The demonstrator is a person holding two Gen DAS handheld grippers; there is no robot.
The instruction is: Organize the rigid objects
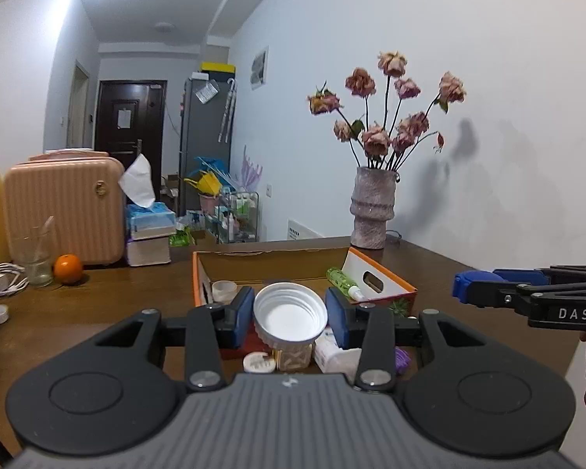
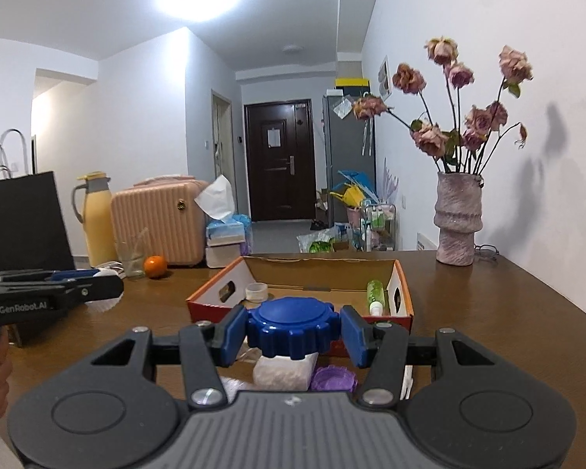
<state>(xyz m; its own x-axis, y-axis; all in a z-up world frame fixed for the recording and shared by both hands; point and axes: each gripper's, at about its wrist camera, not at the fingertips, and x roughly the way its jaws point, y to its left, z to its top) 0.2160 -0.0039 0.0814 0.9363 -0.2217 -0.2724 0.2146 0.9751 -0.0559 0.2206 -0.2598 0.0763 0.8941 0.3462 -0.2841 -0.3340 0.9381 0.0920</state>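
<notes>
My left gripper [image 1: 289, 314] is shut on a white screw lid [image 1: 290, 312], open side up, held above the table just before an orange cardboard box [image 1: 386, 273]. My right gripper [image 2: 293, 330] is shut on a blue ridged lid [image 2: 293, 326], also just before the box [image 2: 211, 297]. The box holds a tape roll [image 1: 224, 288] and a green bottle [image 1: 342, 279]; they also show in the right wrist view as tape roll [image 2: 256, 291] and green bottle [image 2: 376, 295]. Below the left gripper lie a small white cap [image 1: 258, 363], a clear jar [image 1: 295, 355] and a white tube [image 1: 334, 353]. A purple lid [image 2: 334, 378] and a white jar [image 2: 285, 371] lie below the right gripper.
A vase of dried roses [image 1: 372, 211] stands at the table's back right by the wall. At the left are an orange [image 1: 68, 269], a glass [image 1: 35, 254], a white charger cable [image 1: 0, 279], a pink case [image 1: 64, 207], tissue boxes [image 1: 150, 230], a yellow flask [image 2: 95, 219] and a black bag [image 2: 23, 219].
</notes>
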